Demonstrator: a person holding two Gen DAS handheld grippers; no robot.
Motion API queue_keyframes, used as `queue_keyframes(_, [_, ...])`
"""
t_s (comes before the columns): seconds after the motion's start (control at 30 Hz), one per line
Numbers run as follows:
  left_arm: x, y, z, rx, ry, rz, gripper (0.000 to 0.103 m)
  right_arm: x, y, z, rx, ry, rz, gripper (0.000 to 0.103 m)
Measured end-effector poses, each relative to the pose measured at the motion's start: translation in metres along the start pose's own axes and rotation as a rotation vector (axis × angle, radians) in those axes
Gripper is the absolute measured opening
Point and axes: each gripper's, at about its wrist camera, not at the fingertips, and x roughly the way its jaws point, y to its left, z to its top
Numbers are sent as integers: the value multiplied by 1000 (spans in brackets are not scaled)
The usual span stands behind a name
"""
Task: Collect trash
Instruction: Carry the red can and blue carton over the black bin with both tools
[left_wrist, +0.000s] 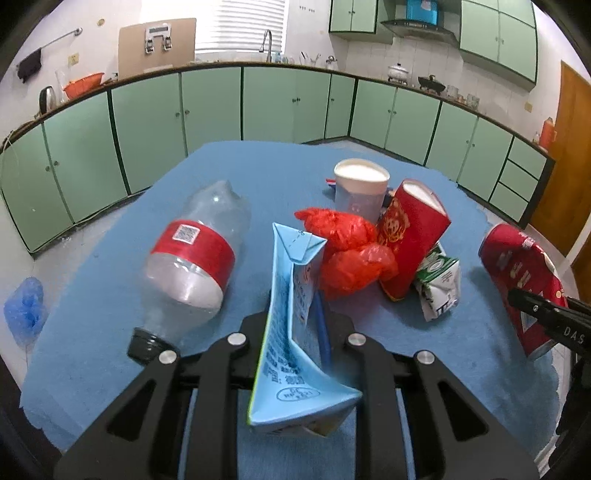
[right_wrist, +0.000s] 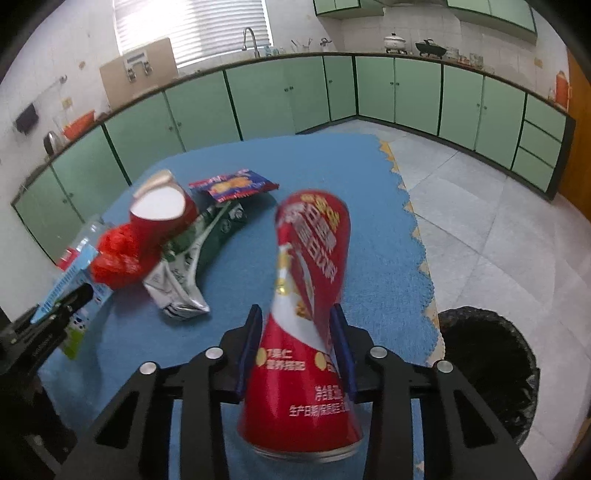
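Observation:
My left gripper is shut on a flattened light blue carton, held above the blue table mat. My right gripper is shut on a red can, held over the mat's right side; the can also shows at the right of the left wrist view. On the mat lie a clear plastic bottle with a red label, a red plastic bag, a red paper cup, a white cup, a crushed green-white carton and a snack wrapper.
A black-lined trash bin stands on the tiled floor to the right of the table. A blue plastic bag lies on the floor at the left. Green kitchen cabinets run along the back walls.

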Motion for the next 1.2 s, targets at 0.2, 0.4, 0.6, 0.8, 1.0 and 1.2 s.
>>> queue_keyframes(0.2, [-18,-11,1,21,-42,-2,18,-15,1,4,-6,-24,11,32])
queue_keyframes(0.4, [-27,-22,0,42,-63,-7,18,-20,0,1,-4,0,2,29])
queue_keyframes(0.6, [-21,-24,-12,62,-27,-9,18,-7,-7,-8,-9,96,-52,28])
queue_keyframes(0.8, [-18,-27,-13,78,-18,-13,18,-1,-10,-1,-16,114,-83,31])
queue_keyframes(1.0, [-15,-27,-11,77,-6,-15,18,1,-5,6,-54,127,-83,29])
queue_keyframes(1.2, [-20,-22,-6,66,-28,-22,18,-7,2,8,-90,105,-59,11])
